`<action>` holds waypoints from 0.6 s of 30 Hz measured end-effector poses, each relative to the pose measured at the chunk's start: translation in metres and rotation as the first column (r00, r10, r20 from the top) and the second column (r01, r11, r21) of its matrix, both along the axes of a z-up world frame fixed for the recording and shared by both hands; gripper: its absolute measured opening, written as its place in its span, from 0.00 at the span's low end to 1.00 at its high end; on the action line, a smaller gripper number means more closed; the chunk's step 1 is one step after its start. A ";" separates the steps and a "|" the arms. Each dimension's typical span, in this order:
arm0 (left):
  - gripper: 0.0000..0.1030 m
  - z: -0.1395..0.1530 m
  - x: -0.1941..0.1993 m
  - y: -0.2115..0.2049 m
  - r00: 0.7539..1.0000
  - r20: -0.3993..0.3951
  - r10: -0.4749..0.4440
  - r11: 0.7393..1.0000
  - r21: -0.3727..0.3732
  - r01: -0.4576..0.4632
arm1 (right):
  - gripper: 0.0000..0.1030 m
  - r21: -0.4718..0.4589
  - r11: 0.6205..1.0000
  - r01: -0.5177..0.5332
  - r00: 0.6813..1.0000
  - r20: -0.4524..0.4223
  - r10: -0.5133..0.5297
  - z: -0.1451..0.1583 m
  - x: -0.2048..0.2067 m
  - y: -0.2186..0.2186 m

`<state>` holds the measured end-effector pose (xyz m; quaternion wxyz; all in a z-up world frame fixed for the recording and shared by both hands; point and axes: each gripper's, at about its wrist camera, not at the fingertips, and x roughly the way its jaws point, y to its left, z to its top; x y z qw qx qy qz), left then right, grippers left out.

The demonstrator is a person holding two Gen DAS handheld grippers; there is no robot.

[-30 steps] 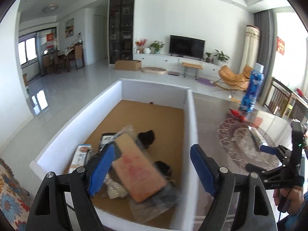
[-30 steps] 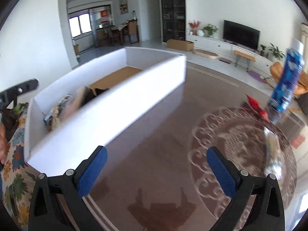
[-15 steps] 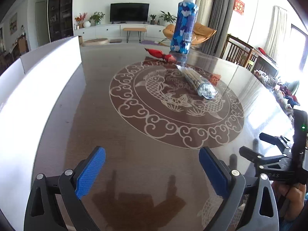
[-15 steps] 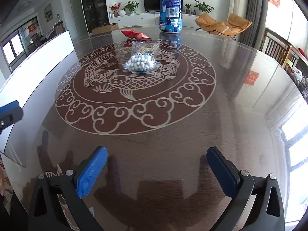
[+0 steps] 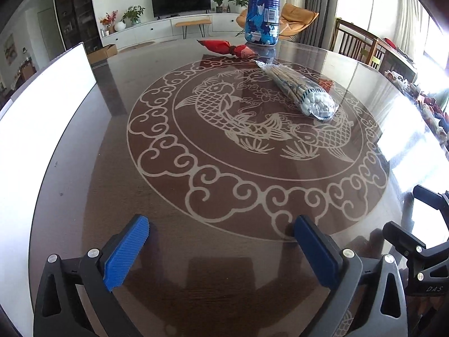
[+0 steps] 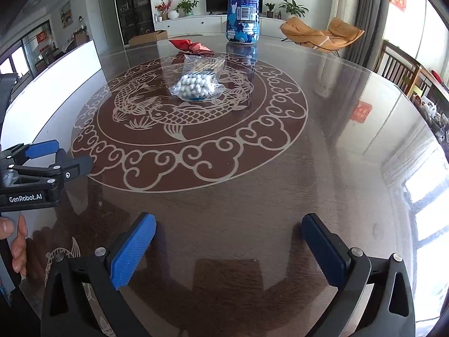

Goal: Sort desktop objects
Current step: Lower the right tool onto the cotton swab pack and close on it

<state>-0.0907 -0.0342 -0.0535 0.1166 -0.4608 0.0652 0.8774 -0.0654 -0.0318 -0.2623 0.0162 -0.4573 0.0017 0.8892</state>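
Change: a second ago the left claw [image 5: 221,250] was over the white box [image 5: 42,118], with a flat red-printed packet between its pads; it is now hanging over the bare tabletop [image 5: 224,185] with nothing between them.
Left claw: the jaws are opening, standing wide apart and empty.
Right claw: the right claw [image 6: 228,248] is also standing apart and empty, pointing down at the tabletop near the rim of the fish pattern; a second ago it was looking along the box's outer wall.
Box: the white box is now lying at the far left of both views, just beside the fish pattern; its contents are not visible from here.
Remaining items: three things are waiting on the tabletop. The clear bag of cotton swabs [image 5: 301,90] is lying on the fish pattern. The red wrapped packet [image 5: 224,47] is lying beyond it. The blue patterned bottle [image 5: 262,8] is standing upright behind both, close to the packet.
Meaning for the task: judging from the empty jaws and the turn away from the box, one item appears deposited and a new pick is beginning.
Likely next target: the swab bag, being nearest to both claws, well apart from either.
Caution: the bag is soft and glossy and may slip on the glassy surface.
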 end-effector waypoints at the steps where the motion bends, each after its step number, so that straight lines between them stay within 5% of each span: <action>1: 1.00 0.000 0.000 0.000 1.000 0.000 0.000 1.000 0.000 0.000 | 1.00 0.000 1.000 -0.003 1.000 0.000 0.003 0.001 -0.005 0.000; 18: 1.00 -0.001 0.000 0.000 1.000 -0.002 0.004 1.000 0.002 -0.004 | 1.00 0.003 1.000 -0.019 1.000 0.002 0.019 -0.002 -0.135 -0.019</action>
